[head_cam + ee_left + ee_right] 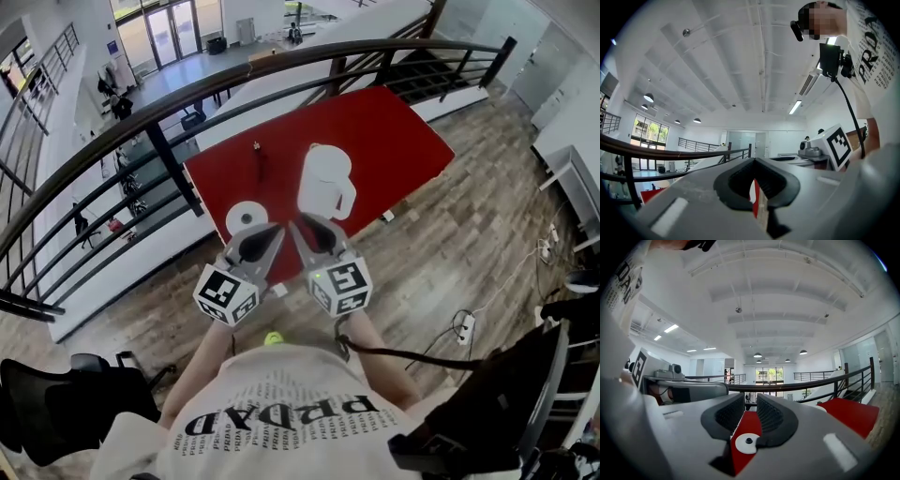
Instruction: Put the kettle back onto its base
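Red table (394,141) bears an upright kettle (323,178), handle toward the person.

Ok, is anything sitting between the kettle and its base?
Nothing visible does. The kettle stands beside the base on the red table, with only bare red surface between them. A small dark thing stands farther back, off that path.

On the table (394,131), the kettle (325,183) stands just right of its base (247,217).
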`<state>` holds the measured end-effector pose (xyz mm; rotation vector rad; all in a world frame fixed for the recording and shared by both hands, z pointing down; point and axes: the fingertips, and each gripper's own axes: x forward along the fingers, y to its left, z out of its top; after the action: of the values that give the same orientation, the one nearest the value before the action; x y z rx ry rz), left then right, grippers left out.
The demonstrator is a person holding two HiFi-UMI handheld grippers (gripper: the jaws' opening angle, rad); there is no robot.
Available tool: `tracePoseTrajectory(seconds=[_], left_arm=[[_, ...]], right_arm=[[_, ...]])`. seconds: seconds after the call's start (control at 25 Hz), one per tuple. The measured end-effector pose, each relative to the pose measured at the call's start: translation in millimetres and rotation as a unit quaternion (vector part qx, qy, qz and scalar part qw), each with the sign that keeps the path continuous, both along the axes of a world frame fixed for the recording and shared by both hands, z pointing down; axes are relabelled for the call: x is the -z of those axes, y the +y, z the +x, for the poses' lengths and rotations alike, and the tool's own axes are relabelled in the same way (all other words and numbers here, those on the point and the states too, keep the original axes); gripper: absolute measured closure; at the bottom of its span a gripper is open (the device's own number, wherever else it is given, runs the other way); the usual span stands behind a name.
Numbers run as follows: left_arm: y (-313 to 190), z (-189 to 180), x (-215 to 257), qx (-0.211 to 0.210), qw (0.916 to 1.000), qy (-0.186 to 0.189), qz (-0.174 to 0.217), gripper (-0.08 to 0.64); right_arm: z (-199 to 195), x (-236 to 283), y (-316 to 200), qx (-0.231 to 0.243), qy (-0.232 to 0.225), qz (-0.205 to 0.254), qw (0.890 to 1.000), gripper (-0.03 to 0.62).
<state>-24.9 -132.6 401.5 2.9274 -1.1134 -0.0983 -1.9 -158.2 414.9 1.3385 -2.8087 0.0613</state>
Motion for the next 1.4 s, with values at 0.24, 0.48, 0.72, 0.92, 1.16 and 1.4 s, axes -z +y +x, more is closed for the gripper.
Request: tracePoseTrajectory(seconds=[0.24,0.48,0.72,0.92,1.16,1.4], left_arm=[[-13,7,-5,0.007,0.9999,0.006,-0.005,0.554],[-34,23,-11,0.017,0.9998,0.007,-0.009,0.554],[-63,41,-27,0.023,0.9996,-0.004,-0.018,0.554],[-84,54,-38,0.022,0.9993,-0.008,-0.028,0.554],[-106,67,-51,0.024,0.9992,-0.018,-0.028,0.554],[-122,80,-71,0.029,0.9983,-0.026,-0.042,0.554]], right_arm=[[7,-1,-17,-0.001,0.012,0.001,1.000,0.503],[22,-9,-41,0.005,0.022,-0.007,1.000,0.503],[39,-19,-70,0.006,0.030,-0.014,0.999,0.488],[58,-35,-95,-0.011,0.050,-0.020,0.998,0.465],[82,-56,-117,-0.030,0.063,-0.033,0.997,0.443],[102,-72,-137,-0.048,0.075,-0.042,0.995,0.408]])
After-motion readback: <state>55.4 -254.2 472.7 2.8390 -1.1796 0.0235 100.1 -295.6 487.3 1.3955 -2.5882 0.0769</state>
